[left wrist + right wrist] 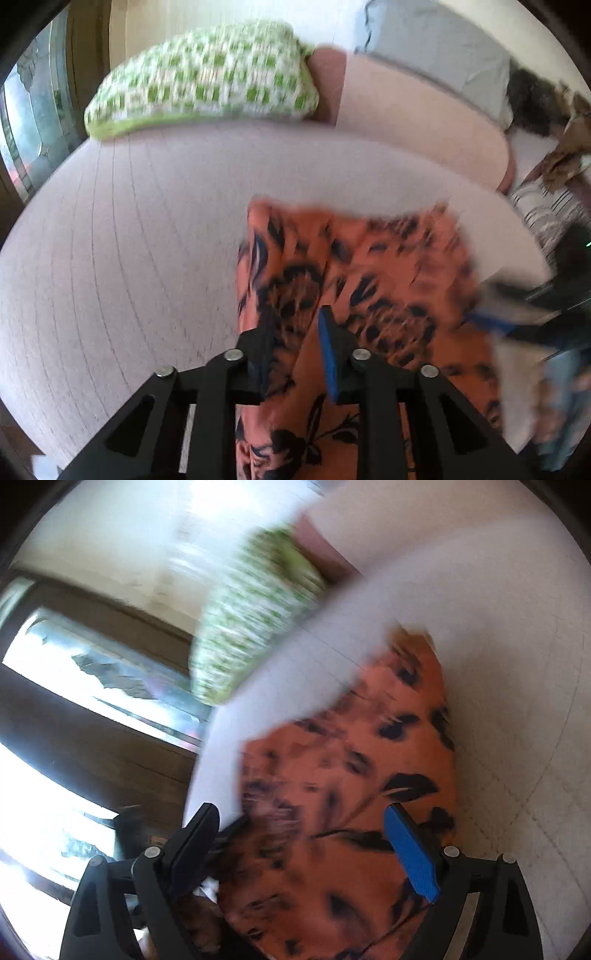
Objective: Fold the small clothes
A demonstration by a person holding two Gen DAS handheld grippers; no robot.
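Pinching orange floral garment (pixel 369 266): left gripper (pixel 299 332); right gripper (pixel 306 827) spread.

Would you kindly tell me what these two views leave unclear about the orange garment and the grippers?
- Orange garment: type unclear; blurred in both views, cut off by the bottom edges.
- Left gripper: fabric lies between the jaws, but how firmly it is pinched is unclear.
- Right gripper: jaws wide apart over the cloth; motion blur hides any contact.
- Green checked cushion: smeared in the right wrist view.
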